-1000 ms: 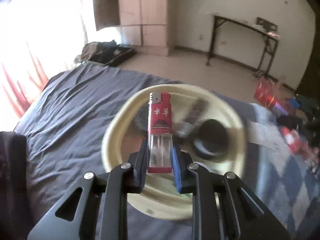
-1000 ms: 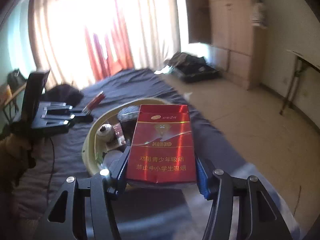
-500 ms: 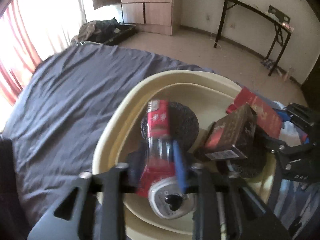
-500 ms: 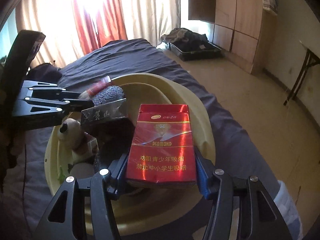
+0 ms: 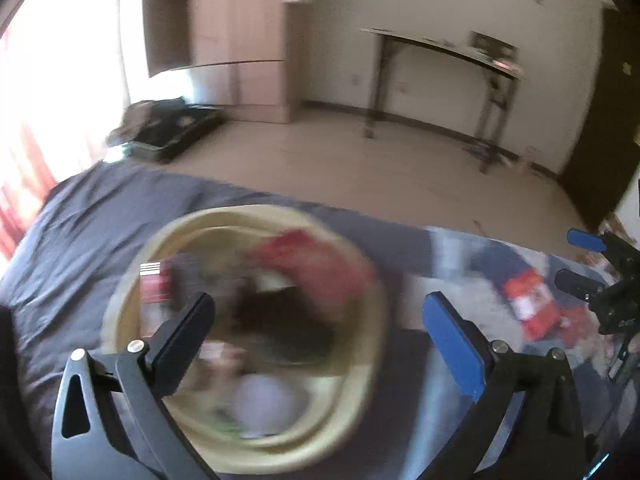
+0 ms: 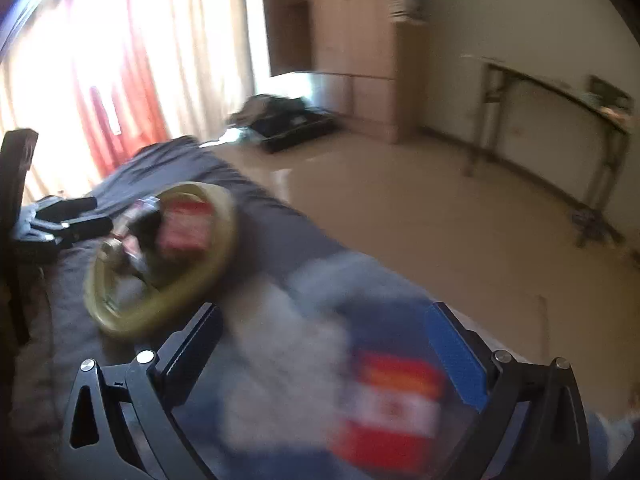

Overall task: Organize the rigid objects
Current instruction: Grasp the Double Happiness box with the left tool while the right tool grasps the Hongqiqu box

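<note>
Both grippers, left (image 5: 316,320) and right (image 6: 324,332), are gaping, holding nothing. Red cigarette pack (image 6: 394,408) is lying on bedding below right gripper, well apart from basin (image 6: 224,236). Probably light, crushable cardboard; pinch across narrow sides.

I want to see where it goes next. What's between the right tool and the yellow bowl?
In the right wrist view, only bedding: dark sheet and pale blanket between the right tool and the yellow bowl.

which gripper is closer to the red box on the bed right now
Right. The right gripper hangs open directly over the red box; the left gripper is open above the basin, off to the side.
</note>
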{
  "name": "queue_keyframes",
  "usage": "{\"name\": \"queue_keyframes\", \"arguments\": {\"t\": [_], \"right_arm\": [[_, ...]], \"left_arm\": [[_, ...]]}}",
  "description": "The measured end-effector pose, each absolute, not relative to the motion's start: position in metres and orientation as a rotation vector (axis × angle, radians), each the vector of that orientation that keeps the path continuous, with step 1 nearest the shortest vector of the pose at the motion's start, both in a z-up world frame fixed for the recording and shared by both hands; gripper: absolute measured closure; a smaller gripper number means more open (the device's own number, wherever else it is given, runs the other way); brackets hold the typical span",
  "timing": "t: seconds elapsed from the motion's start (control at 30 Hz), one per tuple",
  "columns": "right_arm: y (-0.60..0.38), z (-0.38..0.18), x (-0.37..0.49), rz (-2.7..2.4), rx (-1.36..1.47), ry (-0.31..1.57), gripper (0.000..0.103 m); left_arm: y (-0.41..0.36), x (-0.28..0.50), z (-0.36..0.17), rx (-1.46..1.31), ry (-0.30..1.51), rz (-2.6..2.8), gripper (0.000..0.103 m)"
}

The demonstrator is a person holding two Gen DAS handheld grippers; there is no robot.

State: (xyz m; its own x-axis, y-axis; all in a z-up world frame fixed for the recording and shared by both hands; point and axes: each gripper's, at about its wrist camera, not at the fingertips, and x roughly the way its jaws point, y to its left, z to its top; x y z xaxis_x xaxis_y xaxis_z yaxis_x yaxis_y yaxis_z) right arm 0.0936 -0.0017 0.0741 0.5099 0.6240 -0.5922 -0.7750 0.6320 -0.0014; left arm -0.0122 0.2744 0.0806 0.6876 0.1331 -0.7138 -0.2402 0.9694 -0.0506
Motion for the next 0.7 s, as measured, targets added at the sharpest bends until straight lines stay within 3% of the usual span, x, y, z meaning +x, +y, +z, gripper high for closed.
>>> {"name": "queue_keyframes", "arguments": {"t": [0.27,0.43,0.7], "right_arm": [[-0.126,0.005,0.093,0.654,-0.212,0.759,0.0],[-0.131,-0.013,0.083,0.683,-0.205,0.78,0.0],[-0.111,-0.032,0.08,0.645,-0.258,0.75,0.0]], "left_arm": [[0.136,0.072,0.034,-0.071,0.929,-0.024,0.0],[0.082,0.108,0.014,-0.061,0.987,-0.029,0.0],[0.062,0.129,-0.009,-0.073,1.013,0.03,0.0]]}}
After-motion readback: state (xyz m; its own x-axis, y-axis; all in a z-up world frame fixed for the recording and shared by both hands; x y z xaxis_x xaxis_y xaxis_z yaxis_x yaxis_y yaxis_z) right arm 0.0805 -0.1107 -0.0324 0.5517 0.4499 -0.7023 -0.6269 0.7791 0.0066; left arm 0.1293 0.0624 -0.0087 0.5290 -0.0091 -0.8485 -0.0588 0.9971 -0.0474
